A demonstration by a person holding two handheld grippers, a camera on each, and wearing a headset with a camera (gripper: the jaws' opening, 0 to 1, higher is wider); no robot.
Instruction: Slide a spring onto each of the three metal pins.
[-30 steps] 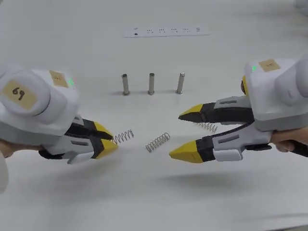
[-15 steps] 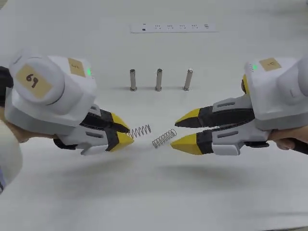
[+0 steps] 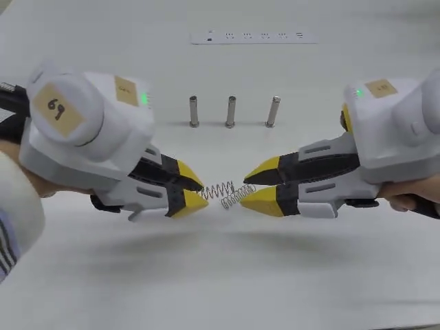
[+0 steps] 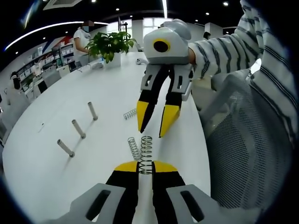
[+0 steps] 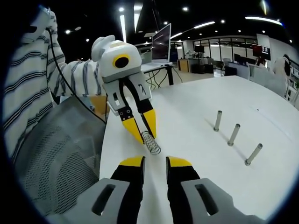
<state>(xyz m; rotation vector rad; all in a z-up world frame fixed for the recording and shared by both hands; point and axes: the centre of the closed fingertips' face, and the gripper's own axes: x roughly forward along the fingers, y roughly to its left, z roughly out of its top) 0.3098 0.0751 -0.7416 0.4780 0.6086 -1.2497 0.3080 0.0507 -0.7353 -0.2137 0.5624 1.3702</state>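
The table [image 3: 220, 275] was smooth, matte and white, running into an open office with ceiling lights; a flat white power strip [image 3: 254, 36] lay at its far edge, a leafy green plant [image 4: 110, 44] stood further off, and a grey mesh chair [image 5: 60, 154] sat beside the table. Three short metal pins [image 3: 231, 111], plain cylinders with a dull shine, stood upright in a row, well apart from the grippers. The left gripper [image 3: 196, 192], white-bodied with black jaws ending in yellow wedge tips, had its jaws pressed together on one end of a thin wire spring [image 4: 146, 154]; the coil stuck straight out beyond the tips toward the other gripper. The right gripper [image 3: 258, 185], of the same make, pointed at it tip to tip, its jaws apart with a clear gap and nothing gripped between them. A second spring [image 4: 134, 147] lay on the table just beside the held one, near the right gripper's lower tip; a third spring [image 4: 129, 113] lay further off, between the right gripper and the pins. A striped sleeve showed behind each gripper.
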